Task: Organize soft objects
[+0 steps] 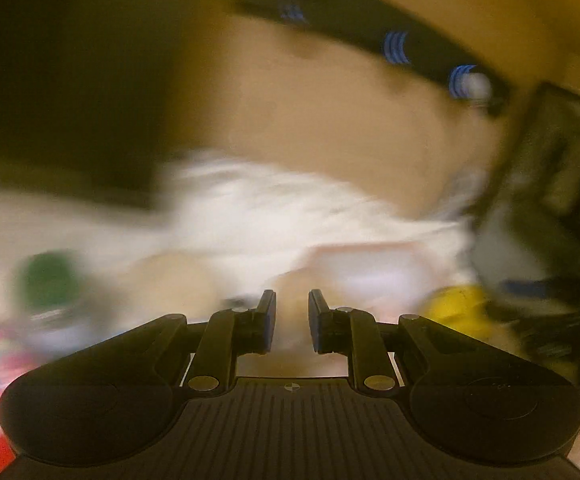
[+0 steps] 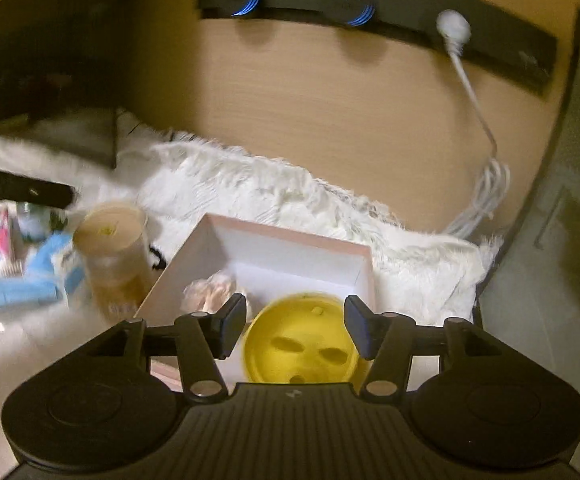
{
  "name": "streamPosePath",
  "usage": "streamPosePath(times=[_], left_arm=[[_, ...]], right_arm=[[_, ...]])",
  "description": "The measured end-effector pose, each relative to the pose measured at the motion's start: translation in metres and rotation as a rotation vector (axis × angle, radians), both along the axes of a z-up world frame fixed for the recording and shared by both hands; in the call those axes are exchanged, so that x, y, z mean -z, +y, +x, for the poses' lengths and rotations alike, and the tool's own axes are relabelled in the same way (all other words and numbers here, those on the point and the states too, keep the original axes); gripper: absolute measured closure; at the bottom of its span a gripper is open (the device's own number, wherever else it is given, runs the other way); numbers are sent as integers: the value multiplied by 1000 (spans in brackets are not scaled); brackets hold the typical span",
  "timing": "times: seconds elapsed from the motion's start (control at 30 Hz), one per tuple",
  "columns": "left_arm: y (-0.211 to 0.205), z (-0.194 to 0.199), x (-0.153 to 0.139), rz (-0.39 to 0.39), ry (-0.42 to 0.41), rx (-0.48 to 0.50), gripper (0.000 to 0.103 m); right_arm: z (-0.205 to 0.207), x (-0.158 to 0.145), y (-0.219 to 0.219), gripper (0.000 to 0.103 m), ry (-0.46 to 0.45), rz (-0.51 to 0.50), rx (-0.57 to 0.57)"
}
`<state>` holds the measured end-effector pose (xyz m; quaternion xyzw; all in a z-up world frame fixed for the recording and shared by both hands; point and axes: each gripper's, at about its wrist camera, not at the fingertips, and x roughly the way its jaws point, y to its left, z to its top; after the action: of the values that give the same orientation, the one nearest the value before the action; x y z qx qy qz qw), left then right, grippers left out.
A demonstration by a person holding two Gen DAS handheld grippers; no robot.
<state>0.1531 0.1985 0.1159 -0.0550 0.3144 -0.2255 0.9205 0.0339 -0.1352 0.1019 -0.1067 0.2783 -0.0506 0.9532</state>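
Observation:
In the right wrist view a yellow soft ball with a face (image 2: 306, 348) lies in the near end of a pale pink open box (image 2: 290, 232). My right gripper (image 2: 295, 308) hangs just over it, open, its pads on either side of the ball and clear of it. A beige fluffy thing (image 2: 210, 292) sits in the box to the left of the ball. The left wrist view is badly blurred. My left gripper (image 1: 292, 320) shows a narrow gap with nothing in it, facing the box (image 1: 370, 264) and the yellow ball (image 1: 456, 308).
The box rests on a white furry mat (image 2: 290, 196) against a wooden wall. A glass jar (image 2: 110, 248), a light blue cloth (image 2: 10, 292) and packets stand to the left. A dark bar (image 2: 22, 190) enters from the left edge. A white plug and cable (image 2: 454, 26) hang at right.

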Motion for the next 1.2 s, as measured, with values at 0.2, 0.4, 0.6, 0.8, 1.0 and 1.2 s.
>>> streamPosePath(times=[0.2, 0.4, 0.6, 0.8, 1.0, 1.2], left_arm=[[126, -25, 3, 11, 40, -351, 83], [147, -48, 13, 29, 72, -274, 83], [132, -57, 38, 8, 136, -278, 83], [163, -60, 41, -88, 134, -578, 83], [188, -50, 58, -16, 175, -738, 83], [207, -45, 79, -208, 239, -666, 83]], right_arm=[[2, 14, 39, 42, 44, 99, -125], [17, 36, 87, 42, 128, 91, -230], [24, 55, 126, 42, 197, 65, -337], [22, 64, 146, 42, 240, 46, -383], [18, 68, 154, 42, 259, 30, -400], [26, 54, 171, 42, 237, 49, -467]])
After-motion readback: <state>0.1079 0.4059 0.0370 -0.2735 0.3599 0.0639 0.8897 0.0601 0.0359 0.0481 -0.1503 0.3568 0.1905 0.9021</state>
